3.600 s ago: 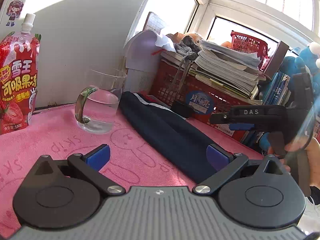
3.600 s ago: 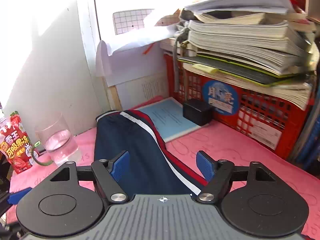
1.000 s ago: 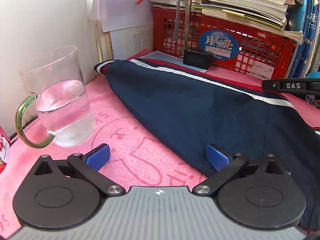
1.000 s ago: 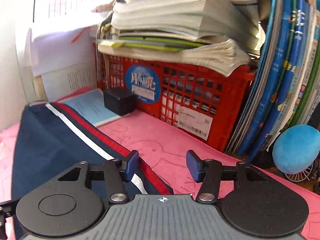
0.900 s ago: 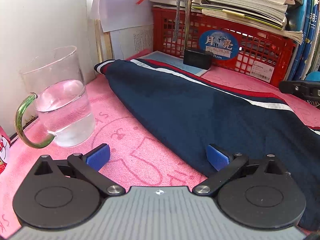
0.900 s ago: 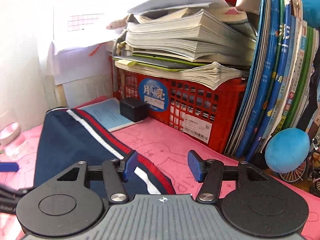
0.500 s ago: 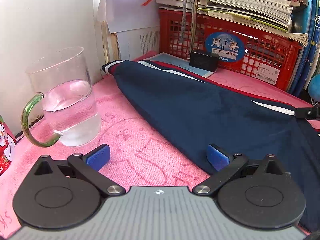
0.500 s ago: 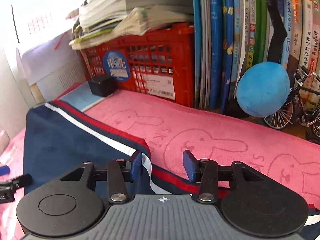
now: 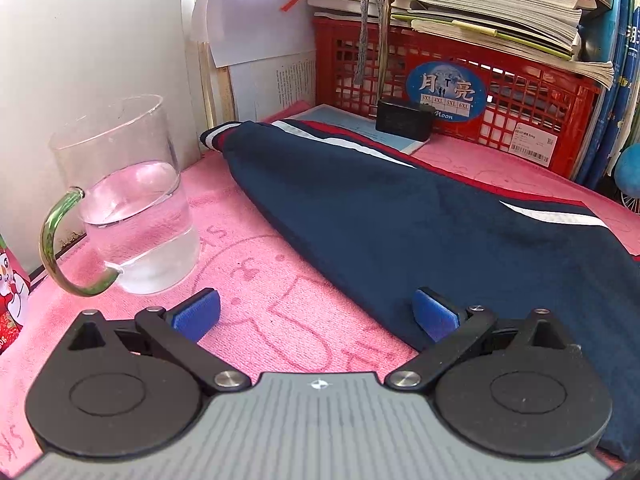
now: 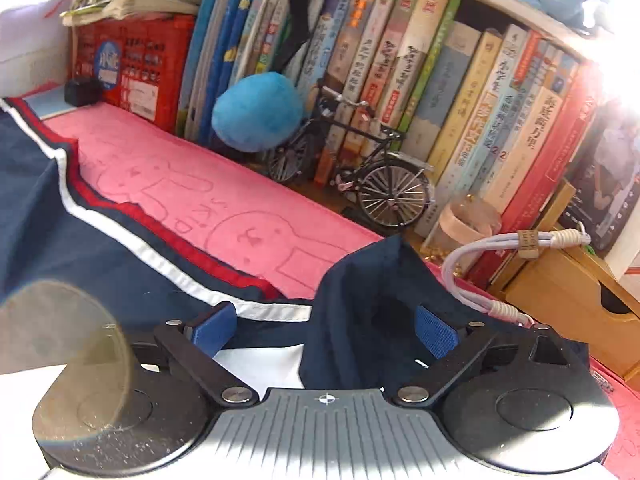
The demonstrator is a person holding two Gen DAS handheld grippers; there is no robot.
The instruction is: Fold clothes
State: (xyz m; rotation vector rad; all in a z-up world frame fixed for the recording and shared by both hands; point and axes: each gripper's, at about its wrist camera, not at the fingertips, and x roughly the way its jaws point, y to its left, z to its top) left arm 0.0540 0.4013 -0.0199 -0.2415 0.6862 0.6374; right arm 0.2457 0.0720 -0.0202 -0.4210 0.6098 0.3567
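Note:
A navy garment (image 9: 400, 216) with a white and red side stripe lies stretched across the pink towel (image 9: 260, 280). My left gripper (image 9: 316, 314) hovers open over its near edge, with its right pad above the cloth and its left pad above bare towel. In the right wrist view the garment (image 10: 80, 248) ends in a raised navy fold (image 10: 372, 280). That fold stands between the pads of my right gripper (image 10: 326, 330), whose jaws are opening wide and do not press on it.
A glass mug of water (image 9: 132, 216) and a drink pouch (image 9: 10, 292) stand at the left. A red crate (image 9: 460, 92) under stacked books and a black box (image 9: 404, 118) line the back. A blue plush ball (image 10: 258, 110), model bicycle (image 10: 360, 168), white cable (image 10: 500, 248) and wooden box (image 10: 568, 300) sit to the right.
My right gripper has swung right along the garment to its far end, and its jaws have spread from narrow to wide. The left gripper has stayed put.

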